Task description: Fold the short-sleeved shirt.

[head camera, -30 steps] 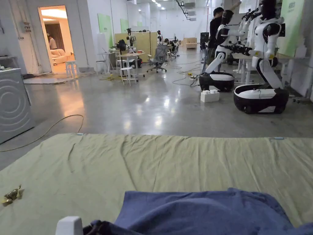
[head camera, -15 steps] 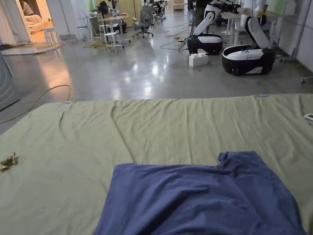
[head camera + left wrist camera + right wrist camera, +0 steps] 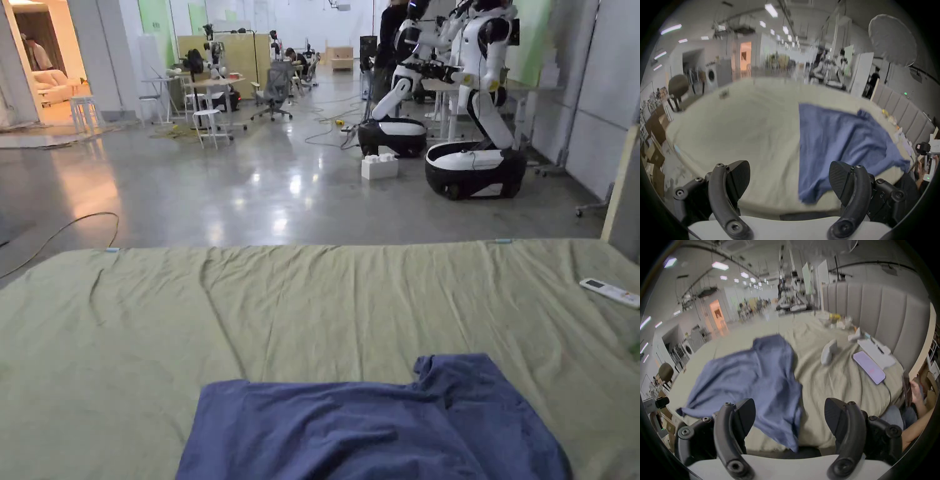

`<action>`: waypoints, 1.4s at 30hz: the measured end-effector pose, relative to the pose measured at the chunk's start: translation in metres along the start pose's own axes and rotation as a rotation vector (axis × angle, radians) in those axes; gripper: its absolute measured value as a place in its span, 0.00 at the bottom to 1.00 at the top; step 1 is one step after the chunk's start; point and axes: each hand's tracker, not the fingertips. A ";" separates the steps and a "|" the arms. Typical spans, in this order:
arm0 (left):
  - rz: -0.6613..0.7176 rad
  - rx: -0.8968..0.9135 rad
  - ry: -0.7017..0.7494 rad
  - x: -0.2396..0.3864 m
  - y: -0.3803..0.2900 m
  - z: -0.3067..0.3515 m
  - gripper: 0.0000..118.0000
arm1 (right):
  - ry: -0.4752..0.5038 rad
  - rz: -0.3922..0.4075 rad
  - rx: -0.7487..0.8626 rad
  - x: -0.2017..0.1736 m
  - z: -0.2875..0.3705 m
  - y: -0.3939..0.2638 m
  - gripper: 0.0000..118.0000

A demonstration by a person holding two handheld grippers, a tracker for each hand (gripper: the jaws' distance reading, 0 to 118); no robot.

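My left hand-held gripper [image 3: 789,180] and right hand-held gripper [image 3: 790,417] gape empty; the rumpled shirt [image 3: 375,431], overhanging the bed [image 3: 125,350], may slide off.

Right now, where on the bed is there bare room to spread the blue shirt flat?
Bare green sheet lies left of the blue shirt and beyond it to the far edge. The right side by the headboard is crowded: phone, remote, small clutter.

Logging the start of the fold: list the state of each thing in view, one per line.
Shirt: spread out but rumpled, unfolded, near edge hanging off the bed.
Bed sheet: creased.
Left gripper: open, holding nothing.
Right gripper: open, holding nothing.
Phone: screen lit, cable plugged in.
Remote: lying flat on the sheet.
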 end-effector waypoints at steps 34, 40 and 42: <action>-0.167 0.473 -0.021 0.121 0.086 0.137 0.00 | 0.137 0.250 0.474 -0.113 0.093 0.064 0.01; -0.186 0.464 0.000 0.117 0.083 0.127 0.00 | 0.148 0.226 0.452 -0.112 0.090 0.062 0.01; -0.166 0.441 0.014 0.110 0.079 0.117 0.00 | 0.150 0.219 0.438 -0.111 0.087 0.058 0.01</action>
